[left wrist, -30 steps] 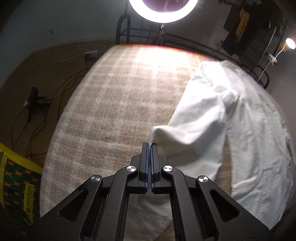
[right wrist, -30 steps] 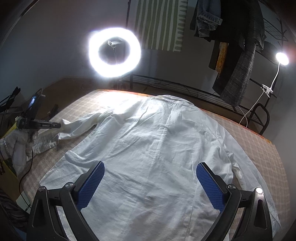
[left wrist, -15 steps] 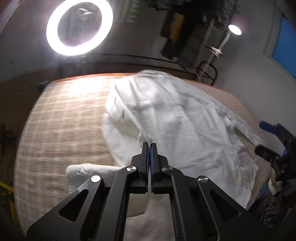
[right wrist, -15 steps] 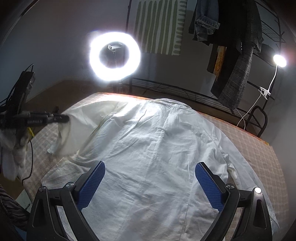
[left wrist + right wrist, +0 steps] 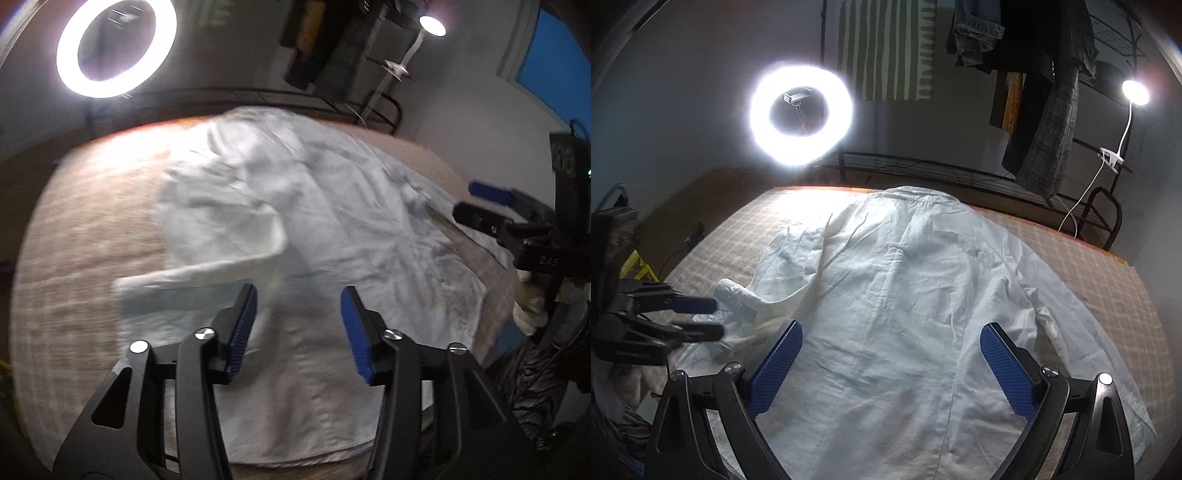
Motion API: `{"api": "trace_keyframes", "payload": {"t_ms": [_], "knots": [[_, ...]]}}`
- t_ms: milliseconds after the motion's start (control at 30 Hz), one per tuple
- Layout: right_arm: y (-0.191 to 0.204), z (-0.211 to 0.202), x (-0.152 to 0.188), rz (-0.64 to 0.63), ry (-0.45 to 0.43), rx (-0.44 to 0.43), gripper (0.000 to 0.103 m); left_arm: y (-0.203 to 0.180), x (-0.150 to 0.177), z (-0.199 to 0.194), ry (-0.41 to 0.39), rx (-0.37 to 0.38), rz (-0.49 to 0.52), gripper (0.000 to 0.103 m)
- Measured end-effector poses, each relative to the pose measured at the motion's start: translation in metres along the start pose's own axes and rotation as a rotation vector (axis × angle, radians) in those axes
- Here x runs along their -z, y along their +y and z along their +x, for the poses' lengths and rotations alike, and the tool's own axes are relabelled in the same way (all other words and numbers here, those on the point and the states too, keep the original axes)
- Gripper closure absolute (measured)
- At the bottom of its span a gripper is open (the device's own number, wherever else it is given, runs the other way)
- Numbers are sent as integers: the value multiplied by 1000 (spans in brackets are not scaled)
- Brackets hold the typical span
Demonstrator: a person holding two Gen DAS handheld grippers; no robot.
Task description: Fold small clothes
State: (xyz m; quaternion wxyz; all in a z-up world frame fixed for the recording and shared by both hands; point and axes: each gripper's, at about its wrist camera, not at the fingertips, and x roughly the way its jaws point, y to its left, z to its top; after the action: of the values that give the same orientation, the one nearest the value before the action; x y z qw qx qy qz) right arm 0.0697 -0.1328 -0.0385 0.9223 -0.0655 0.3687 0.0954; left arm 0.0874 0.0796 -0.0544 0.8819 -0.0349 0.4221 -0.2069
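Observation:
A white long-sleeved shirt [image 5: 916, 295] lies spread flat on the checked table, collar at the far end. It also fills the left wrist view [image 5: 351, 229]. Its left sleeve [image 5: 783, 273] is folded in along the shirt's left side, cuff [image 5: 735, 295] lying loose beside the left gripper. My left gripper [image 5: 299, 325] is open and empty just above the sleeve; it also shows in the right wrist view [image 5: 701, 319]. My right gripper [image 5: 890, 369] is open and empty above the shirt's lower back; it also shows in the left wrist view [image 5: 476, 201].
The checked table cloth [image 5: 1108, 280] shows bare around the shirt. A ring light [image 5: 800, 112] stands behind the far edge, a clip lamp [image 5: 1134, 92] at the far right. Dark clothes [image 5: 1041, 110] hang on a rack behind. The table's left edge drops to a floor with cables.
My left gripper carried the sleeve inward over the shirt's left side, then opened and let it go. The sleeve now lies folded. My right gripper stayed open, shifting only a little.

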Motion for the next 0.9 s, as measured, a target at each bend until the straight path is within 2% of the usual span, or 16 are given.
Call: {"api": "trace_keyframes", "payload": {"t_ms": [33,100,167,233,333,467,500,533,567,600,633,733,800,900], "knots": [[0,1,0,8,7,-12,10,12,0,-8,-24,-50,-20,37],[1,7,1,32,33,-46,20,46,0,-13,-27,-130,-95,37],[2,16,1,67,73,-102,31,84,2,-5,9,-162,-194,37],[4,24,3,96,102,-136,32,121,7,10,52,-193,-302,37],[8,32,3,115,121,-147,32,157,19,32,121,-152,-446,37],[13,34,3,104,120,-143,32,164,24,54,173,-164,-418,37],[13,35,3,104,122,-144,32,164,24,57,178,-153,-413,43],[13,35,2,104,124,-145,32,162,25,62,184,-139,-411,60],[12,35,2,105,127,-147,32,160,26,66,192,-127,-409,71],[12,35,3,106,129,-147,32,159,26,68,188,-130,-402,91],[11,35,3,108,130,-147,32,157,25,71,188,-120,-391,97],[8,34,4,111,128,-143,32,151,23,65,168,-113,-376,100],[6,31,3,114,122,-138,32,141,18,51,127,-105,-362,100],[5,27,2,116,113,-142,32,106,10,13,38,-79,-260,101]]}}
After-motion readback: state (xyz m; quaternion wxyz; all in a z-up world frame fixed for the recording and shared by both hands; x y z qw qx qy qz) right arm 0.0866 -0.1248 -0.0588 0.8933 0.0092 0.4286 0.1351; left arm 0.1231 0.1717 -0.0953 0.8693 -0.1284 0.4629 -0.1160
